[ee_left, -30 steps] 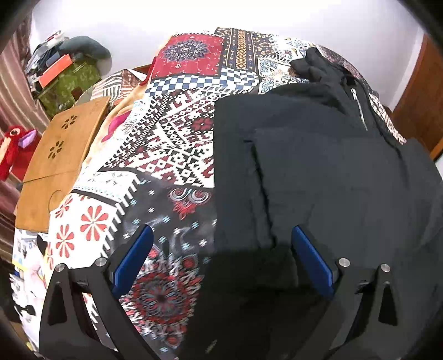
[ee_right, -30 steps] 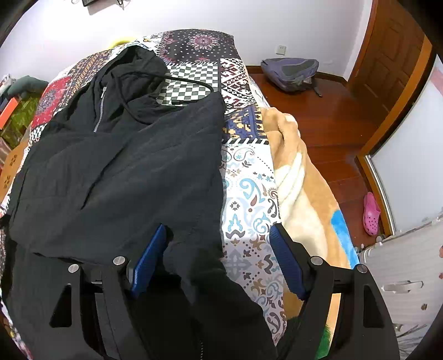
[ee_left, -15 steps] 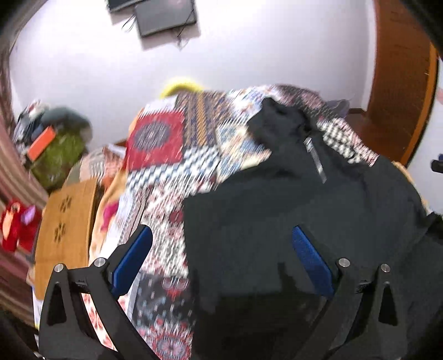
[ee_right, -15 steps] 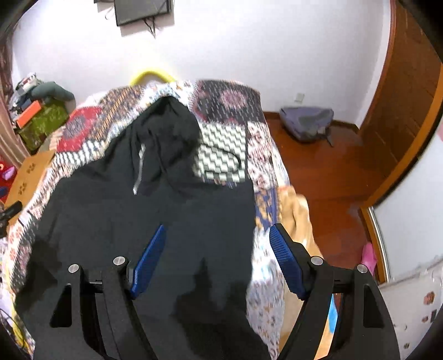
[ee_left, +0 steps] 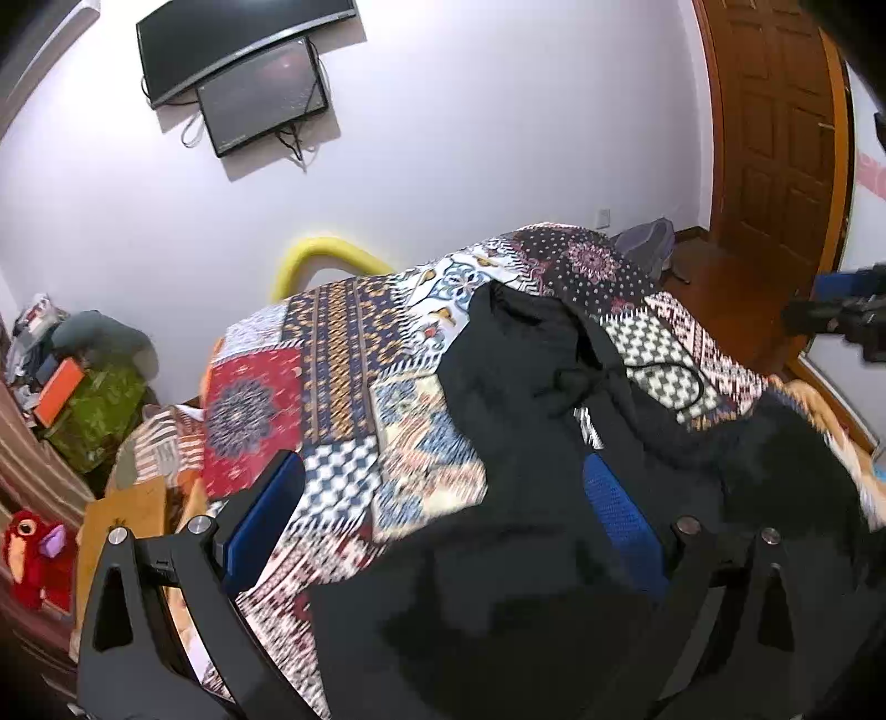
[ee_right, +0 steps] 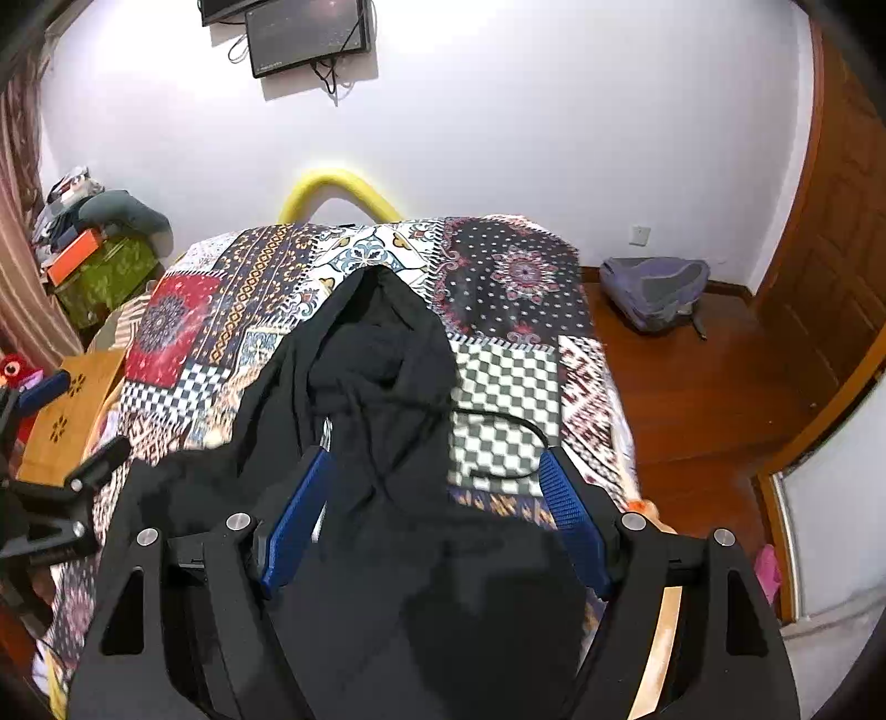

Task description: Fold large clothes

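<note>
Lying soft and floppy under both grippers, the black hoodie (ee_right: 382,399) bends easily; grab its bottom corners. Left gripper (ee_left: 443,515) and right gripper (ee_right: 432,509) are wide open, holding nothing.

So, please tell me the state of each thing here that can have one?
black hoodie: spread on the bed, not yet folded, zipper partly open
left gripper: open, empty
right gripper: open, empty
wall screen: off
wooden door: closed

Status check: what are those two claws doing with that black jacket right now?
Left gripper open, right gripper open, nothing pinched. Black jacket spread on patchwork bedspread, hood at far end. Nothing in the way.
</note>
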`<action>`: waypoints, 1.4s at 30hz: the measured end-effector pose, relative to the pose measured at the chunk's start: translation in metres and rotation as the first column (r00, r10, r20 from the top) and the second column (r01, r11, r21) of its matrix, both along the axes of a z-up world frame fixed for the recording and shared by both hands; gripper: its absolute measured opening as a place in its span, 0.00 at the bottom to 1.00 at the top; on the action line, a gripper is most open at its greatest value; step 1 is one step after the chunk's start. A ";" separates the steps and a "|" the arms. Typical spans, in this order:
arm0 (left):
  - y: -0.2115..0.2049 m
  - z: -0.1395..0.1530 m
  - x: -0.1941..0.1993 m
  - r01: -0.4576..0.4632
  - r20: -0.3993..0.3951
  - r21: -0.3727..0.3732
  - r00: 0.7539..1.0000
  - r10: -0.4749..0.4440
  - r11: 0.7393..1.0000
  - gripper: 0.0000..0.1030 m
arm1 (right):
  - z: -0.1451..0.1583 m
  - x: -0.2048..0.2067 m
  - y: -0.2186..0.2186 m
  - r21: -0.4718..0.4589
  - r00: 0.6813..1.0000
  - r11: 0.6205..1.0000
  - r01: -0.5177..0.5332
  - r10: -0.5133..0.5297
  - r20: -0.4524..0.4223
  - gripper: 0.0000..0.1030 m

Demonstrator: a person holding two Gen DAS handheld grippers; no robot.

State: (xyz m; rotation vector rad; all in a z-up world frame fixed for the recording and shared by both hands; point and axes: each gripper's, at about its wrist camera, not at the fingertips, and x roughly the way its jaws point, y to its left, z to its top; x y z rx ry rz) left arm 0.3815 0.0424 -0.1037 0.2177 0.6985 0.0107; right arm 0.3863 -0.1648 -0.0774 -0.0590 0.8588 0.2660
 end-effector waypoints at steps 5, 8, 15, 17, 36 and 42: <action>-0.005 -0.014 0.055 -0.017 -0.036 -0.037 0.999 0.016 0.999 0.98 | -0.026 0.045 0.014 0.049 0.997 0.998 0.043 -0.040 -0.064 0.72; -0.003 -0.031 0.085 -0.031 -0.075 -0.057 0.997 0.027 0.998 0.98 | -0.045 0.071 0.024 0.057 0.993 0.996 0.065 -0.059 -0.099 0.72; 0.004 -0.084 0.140 -0.095 -0.192 -0.142 0.979 0.067 0.985 0.98 | -0.108 0.126 0.030 0.127 0.956 0.975 0.182 -0.145 -0.257 0.72; 0.008 -0.101 0.152 -0.110 -0.240 -0.180 0.969 0.065 0.977 0.98 | -0.127 0.136 0.028 0.119 0.941 0.968 0.220 -0.179 -0.289 0.72; -0.003 -0.092 0.111 -0.055 -0.265 -0.292 0.964 -0.025 0.955 0.24 | -0.106 0.086 0.025 0.137 0.975 0.985 0.106 -0.075 -0.211 0.12; -0.008 -0.046 0.054 0.019 -0.219 -0.306 0.971 -0.090 0.952 0.22 | -0.051 0.027 0.020 0.134 0.993 0.991 0.006 0.010 -0.117 0.11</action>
